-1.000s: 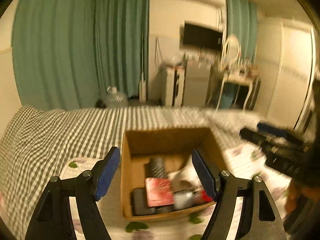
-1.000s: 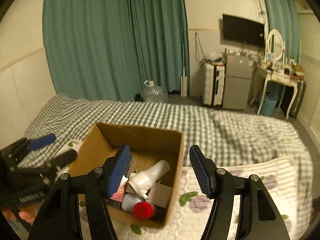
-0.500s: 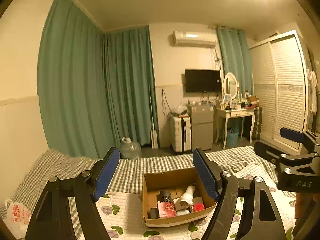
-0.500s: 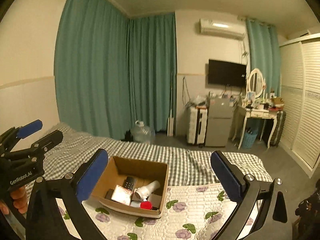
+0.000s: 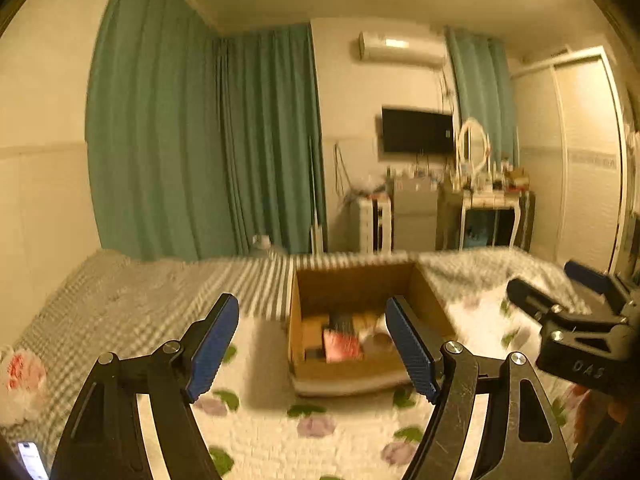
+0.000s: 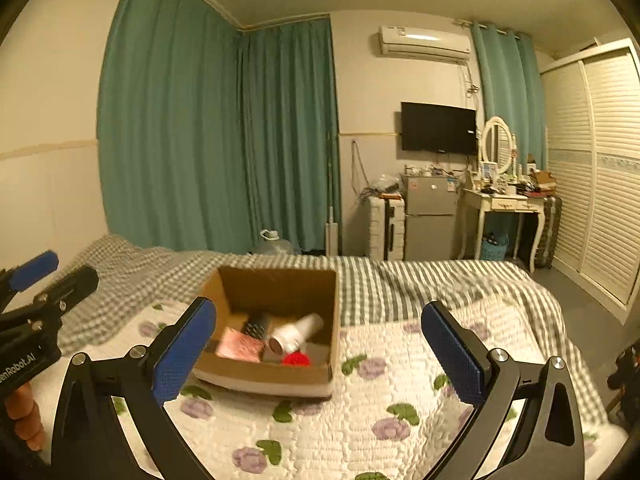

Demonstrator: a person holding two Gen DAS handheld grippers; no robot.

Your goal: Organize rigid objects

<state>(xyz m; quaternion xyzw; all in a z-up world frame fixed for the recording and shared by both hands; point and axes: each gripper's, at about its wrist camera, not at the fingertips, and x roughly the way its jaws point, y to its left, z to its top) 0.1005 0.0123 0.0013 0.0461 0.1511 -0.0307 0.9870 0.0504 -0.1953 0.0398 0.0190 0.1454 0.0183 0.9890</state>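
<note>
My box [image 6: 276, 336] sits on the flowered quilt [image 6: 360, 420] ahead of both claws, apart from them. From the right wrist it lies between the fingers but nearer the left pad, well beyond the tips. The right claw [image 6: 320, 348] stands spread wide with nothing between its pads. The left claw [image 5: 316, 352] is also apart and empty, less wide than the right; the box shows beyond its gap, leaning toward the right finger.

Inside the box I can pick out a white bottle [image 6: 296, 332] lying on its side, a red round thing [image 6: 296, 359], a pink flat pack [image 6: 242, 345] and a dark remote-like piece [image 6: 258, 326]. The left view is smeared by blur, so the contents there are only coloured patches. The near wall hides the box floor.

Both claws point slightly downward over the bed, side by side. Fingers of my left hand [image 6: 24, 416] show at the frame edge, wrapped on the handle.
</note>
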